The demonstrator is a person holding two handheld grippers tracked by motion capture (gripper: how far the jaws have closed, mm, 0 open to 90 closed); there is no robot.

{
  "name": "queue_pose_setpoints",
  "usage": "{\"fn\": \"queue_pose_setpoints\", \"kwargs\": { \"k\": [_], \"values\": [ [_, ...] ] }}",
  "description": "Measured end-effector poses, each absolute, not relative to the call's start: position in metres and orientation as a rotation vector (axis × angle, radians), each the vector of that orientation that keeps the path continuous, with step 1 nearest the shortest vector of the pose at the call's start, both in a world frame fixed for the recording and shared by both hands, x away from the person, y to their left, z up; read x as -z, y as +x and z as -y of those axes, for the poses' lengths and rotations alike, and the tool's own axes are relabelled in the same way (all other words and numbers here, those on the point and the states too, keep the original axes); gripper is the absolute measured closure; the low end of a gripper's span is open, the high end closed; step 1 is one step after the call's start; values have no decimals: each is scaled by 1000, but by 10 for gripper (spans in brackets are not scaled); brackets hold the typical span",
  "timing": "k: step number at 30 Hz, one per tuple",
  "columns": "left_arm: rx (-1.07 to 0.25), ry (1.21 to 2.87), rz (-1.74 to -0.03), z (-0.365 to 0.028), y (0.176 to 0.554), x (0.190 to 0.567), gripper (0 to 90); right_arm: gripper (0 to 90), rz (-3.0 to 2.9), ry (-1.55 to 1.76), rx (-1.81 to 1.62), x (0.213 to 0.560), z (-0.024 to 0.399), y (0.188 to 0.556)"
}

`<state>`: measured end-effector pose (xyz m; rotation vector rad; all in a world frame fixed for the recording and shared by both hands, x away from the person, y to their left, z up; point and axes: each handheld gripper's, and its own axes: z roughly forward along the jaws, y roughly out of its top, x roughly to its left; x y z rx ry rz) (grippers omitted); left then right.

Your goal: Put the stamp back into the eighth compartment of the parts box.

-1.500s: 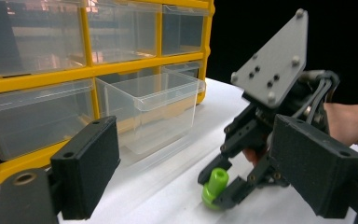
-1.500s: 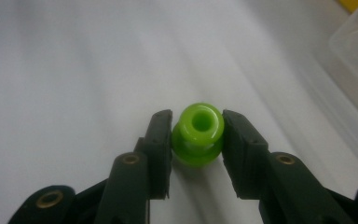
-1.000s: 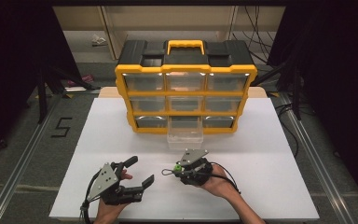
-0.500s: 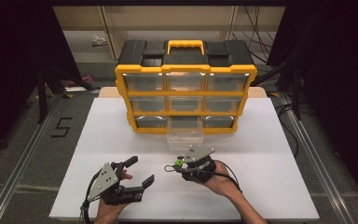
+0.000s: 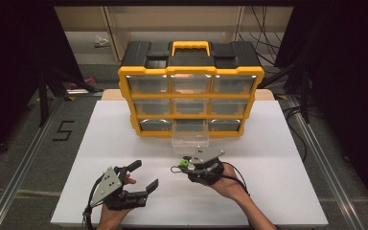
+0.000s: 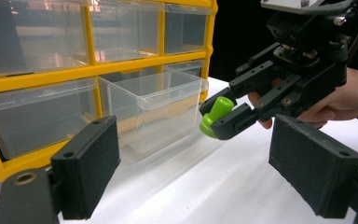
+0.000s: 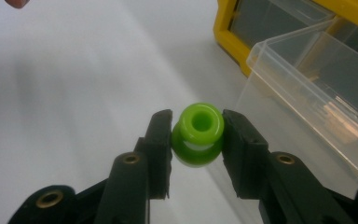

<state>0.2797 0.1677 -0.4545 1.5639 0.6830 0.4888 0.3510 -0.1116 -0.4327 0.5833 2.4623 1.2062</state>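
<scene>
A small green spool-shaped part (image 7: 197, 133) is clamped between the jaws of my right gripper (image 7: 196, 140), held just above the white table beside the pulled-out clear drawer (image 7: 317, 98). From above, the right gripper (image 5: 184, 163) with the green part (image 5: 185, 163) sits right in front of that drawer (image 5: 189, 139), which juts from the bottom row of the yellow organizer (image 5: 190, 91). My left gripper (image 5: 141, 175) rests open at the front left with nothing between its pads (image 6: 88, 163). Its view also catches the green part (image 6: 214, 114).
The white table board (image 5: 278, 167) ends at a front edge close behind both hands. The organizer has a black top with a yellow handle (image 5: 190, 47) and rows of clear drawers. Dark floor and metal rails (image 5: 24, 158) flank the table.
The right gripper with the green part has shifted slightly toward the open drawer. The left gripper has stayed where it was.
</scene>
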Motion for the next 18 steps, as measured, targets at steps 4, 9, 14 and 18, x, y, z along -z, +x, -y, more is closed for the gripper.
{"fn": "queue_pose_setpoints", "kwargs": {
  "k": [4,9,14,18],
  "values": [
    [-490,1563,-689,-168,280,455,156,647,-2441,590,-1220,428,113,354],
    [-489,1561,-690,-168,280,455,156,648,-2412,601,-1248,418,115,359],
    [-487,1561,-690,-168,280,455,155,647,-2392,601,-1253,408,117,363],
    [-487,1561,-690,-168,280,455,155,647,-2374,608,-1262,402,119,366]
  ]
}}
